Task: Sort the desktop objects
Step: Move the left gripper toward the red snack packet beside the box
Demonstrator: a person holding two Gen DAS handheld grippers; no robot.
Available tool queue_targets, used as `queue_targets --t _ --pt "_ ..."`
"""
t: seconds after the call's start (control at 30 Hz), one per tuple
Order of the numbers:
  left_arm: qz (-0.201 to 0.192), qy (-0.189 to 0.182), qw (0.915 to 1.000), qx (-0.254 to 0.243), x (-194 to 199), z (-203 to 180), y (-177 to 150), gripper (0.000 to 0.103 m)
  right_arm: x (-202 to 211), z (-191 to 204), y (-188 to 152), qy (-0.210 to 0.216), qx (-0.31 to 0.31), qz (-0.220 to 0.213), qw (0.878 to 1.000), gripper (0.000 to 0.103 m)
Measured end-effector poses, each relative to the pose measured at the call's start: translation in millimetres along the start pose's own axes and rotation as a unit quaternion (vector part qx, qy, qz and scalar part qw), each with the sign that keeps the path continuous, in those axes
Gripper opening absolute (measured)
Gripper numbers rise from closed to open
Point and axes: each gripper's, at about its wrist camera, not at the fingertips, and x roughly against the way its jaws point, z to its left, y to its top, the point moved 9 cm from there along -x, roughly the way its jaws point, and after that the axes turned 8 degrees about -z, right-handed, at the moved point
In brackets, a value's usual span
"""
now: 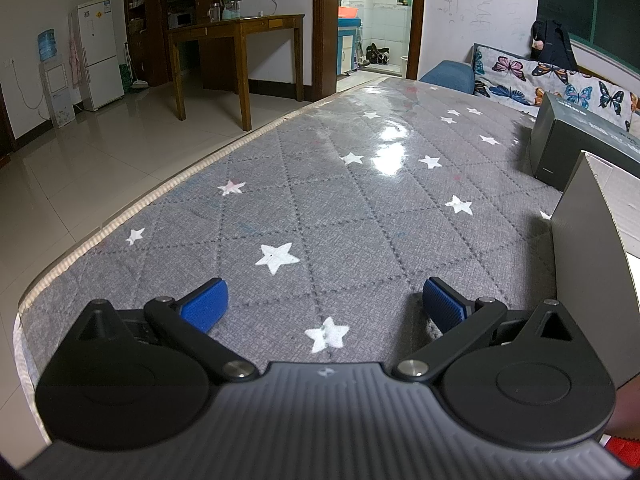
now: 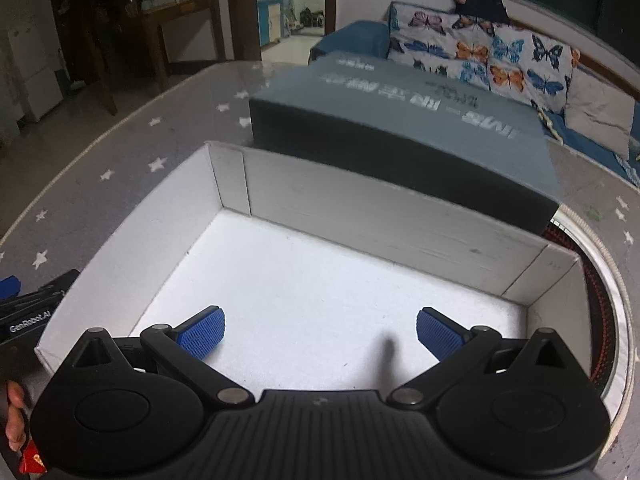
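Two grippers: left gripper and right gripper standing fully open, holding nothing.
White box: lying directly under the right fingers, long axis running crosswise.

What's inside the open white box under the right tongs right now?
The white box shows only its bare white floor; nothing lies in it. The right tongs hang open above and cover the near strip of the floor.

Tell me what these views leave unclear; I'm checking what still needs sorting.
- Right wrist: white print on the dark grey closed box is blurred, unreadable.
- Right wrist: round silver-rimmed object mostly hidden behind the open white cardboard box.
- Left wrist: white box interior cut off by the right edge.
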Motion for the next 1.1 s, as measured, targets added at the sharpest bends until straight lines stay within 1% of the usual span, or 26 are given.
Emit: queue_targets --t 0.07,0.2,0.27,0.37,0.5,0.6,0.67,0.83,0.97,1.1 --pt "0.0 0.004 1.0 -0.008 0 1 0 0.103 2 2 2 0.006 -0.002 -0.007 1.0 0.103" --pt "0.003 -0.007 0.9999 -0.011 3 2 0 0.103 15 21 5 0.015 0.012 -0.031 0.999 0.103" --pt "0.006 -0.01 0.9998 -0.016 7 2 0 0.103 48 23 2 0.035 0.014 -0.074 0.997 0.103" --pt "0.004 -0.018 0.9995 -0.026 20 7 1 0.103 76 29 -6 0.06 0.027 -0.095 0.993 0.103" --pt "-0.005 -0.035 0.9989 -0.029 41 13 3 0.103 98 42 -21 0.099 0.05 -0.096 0.989 0.103" --pt "0.003 -0.054 0.9982 -0.026 58 16 3 0.103 110 54 -36 0.126 0.074 -0.084 0.986 0.103" --pt "0.009 -0.071 0.9969 -0.034 71 15 1 0.103 118 64 -48 0.141 0.096 -0.075 0.982 0.103" --pt "0.013 -0.129 0.9888 -0.074 108 -5 -3 0.103 136 84 -74 0.177 0.14 -0.055 0.973 0.103" --pt "0.013 -0.194 0.9755 -0.102 133 -27 -5 0.103 149 91 -90 0.193 0.161 -0.044 0.967 0.103" --pt "0.036 -0.228 0.9673 -0.106 144 -38 -16 0.103 155 96 -96 0.197 0.175 -0.045 0.964 0.103"
